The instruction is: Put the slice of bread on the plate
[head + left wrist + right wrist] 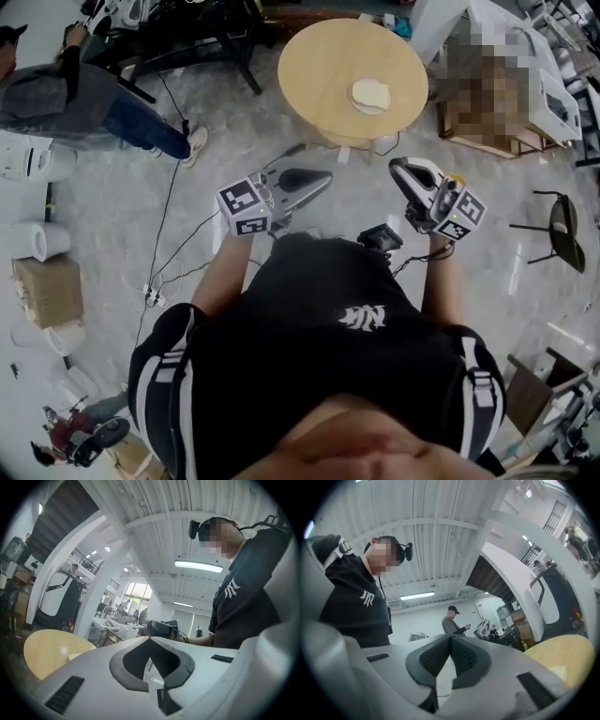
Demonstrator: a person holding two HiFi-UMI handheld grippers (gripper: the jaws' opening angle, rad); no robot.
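With its two jaws pressed tip to tip and nothing between them, the left gripper (150, 640) is shut and empty. The right gripper (451, 637) is the same, its ribbed pads meeting in a closed point with nothing held. A person (328, 347) in a black top holds both grippers close in front of the body, roughly level, with the tips angled inward toward each other.

Ahead of them, across a stretch of bare grey floor (234, 141), stands a round wooden table (319, 66). On the right half of its top lies a pale, roundish slice of bread (370, 95), and a thin white rim beneath it looks like the plate (356, 103). From this distance, though, the two cannot be cleanly separated. The bread shows no clear long axis.

Both grippers are well apart from the table, and neither touches anything. The bread sits forward of the gap between them, a little toward the right side, so the right gripper is the nearer one. Any reach would go straight forward over the table's near edge.
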